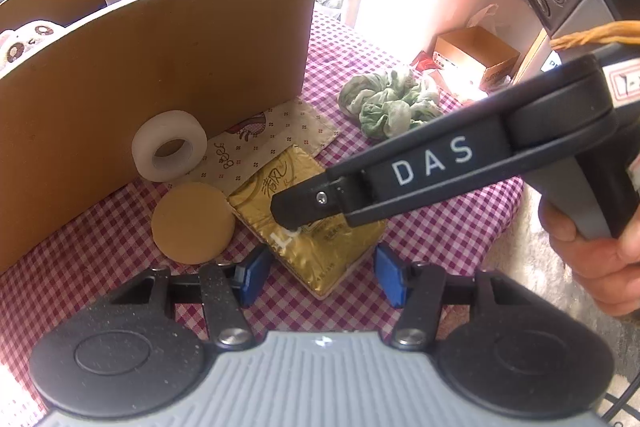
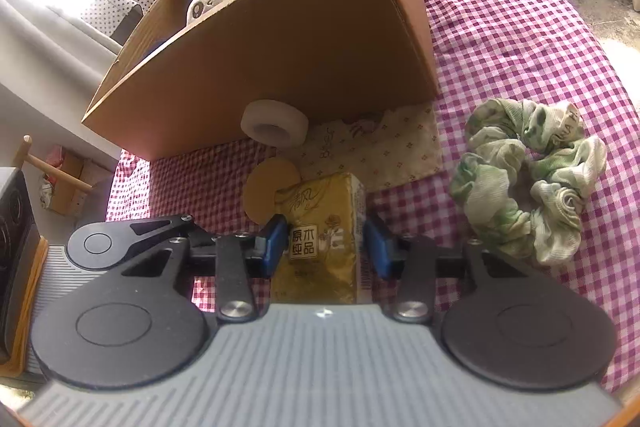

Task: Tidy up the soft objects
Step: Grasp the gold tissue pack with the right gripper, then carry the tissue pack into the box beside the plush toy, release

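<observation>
The right claw (image 2: 326, 247) straddled the gold tissue pack (image 2: 320, 211), which sat on the checked table (image 2: 500, 39) directly between its blue pads (image 2: 276, 243). The pack's long axis ran straight ahead along the claw's pointing line, so the jaws crossed its narrow width. Both pads looked pressed against its sides, a pinch rather than a loose bracket, though the contact on the far pad was hard to confirm. Ahead of the claw and higher stood the box (image 2: 304, 39), open at the top with a panda toy (image 2: 208, 1) inside. The coming move probably turned on this, since the pack would have to rise clear of the near wall before going forward.

The left claw (image 1: 320, 277) was spread and held nothing. The pack's near corner pointed at its gap without touching either pad. The right claw was plainly the nearer one.

The left view alone showed the pack lying skewed beside a tan disc (image 1: 192, 223), with one right finger (image 1: 296, 211) on top of it and a hand (image 1: 600, 259) on the handle. The right view alone showed the squeeze across the pack, and a scrunchie (image 2: 528, 179) off to the claw's right, well apart.
</observation>
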Tool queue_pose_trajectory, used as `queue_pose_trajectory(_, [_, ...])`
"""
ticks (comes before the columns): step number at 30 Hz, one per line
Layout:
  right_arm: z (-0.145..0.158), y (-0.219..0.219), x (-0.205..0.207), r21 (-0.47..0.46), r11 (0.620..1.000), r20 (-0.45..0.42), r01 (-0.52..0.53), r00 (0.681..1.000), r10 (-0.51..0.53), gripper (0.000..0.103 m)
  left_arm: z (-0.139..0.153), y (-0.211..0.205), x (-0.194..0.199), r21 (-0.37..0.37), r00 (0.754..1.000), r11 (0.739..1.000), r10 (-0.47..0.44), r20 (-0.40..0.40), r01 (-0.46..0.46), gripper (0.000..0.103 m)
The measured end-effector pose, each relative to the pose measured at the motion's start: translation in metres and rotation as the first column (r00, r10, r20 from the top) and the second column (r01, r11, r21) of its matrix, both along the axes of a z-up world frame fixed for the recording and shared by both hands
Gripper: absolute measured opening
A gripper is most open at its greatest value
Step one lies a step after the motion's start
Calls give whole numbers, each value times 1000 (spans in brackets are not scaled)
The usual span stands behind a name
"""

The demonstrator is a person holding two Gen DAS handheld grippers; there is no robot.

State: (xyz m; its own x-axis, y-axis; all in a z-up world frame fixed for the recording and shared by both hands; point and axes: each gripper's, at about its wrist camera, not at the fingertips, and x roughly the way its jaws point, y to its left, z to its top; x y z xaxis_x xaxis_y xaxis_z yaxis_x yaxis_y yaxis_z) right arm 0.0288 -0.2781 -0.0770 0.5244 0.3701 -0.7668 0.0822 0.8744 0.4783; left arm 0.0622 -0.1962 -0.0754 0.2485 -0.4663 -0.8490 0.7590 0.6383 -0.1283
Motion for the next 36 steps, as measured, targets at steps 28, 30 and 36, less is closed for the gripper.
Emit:
queue_pose_trajectory(28, [105, 36, -19, -54, 997, 255, -45, 965, 58, 34, 91, 47, -22, -108, 979, 992, 81, 186, -61, 58])
queue_pose_trajectory(30, [123, 40, -4, -57, 996, 287, -62, 955, 76, 34, 109, 52, -11, -120, 970, 990, 95, 223, -69, 58])
queue_pose_trajectory(36, [154, 37, 56, -43, 994, 297, -99, 949, 108, 34, 144, 51, 42, -113, 965, 989, 119, 232, -95, 58])
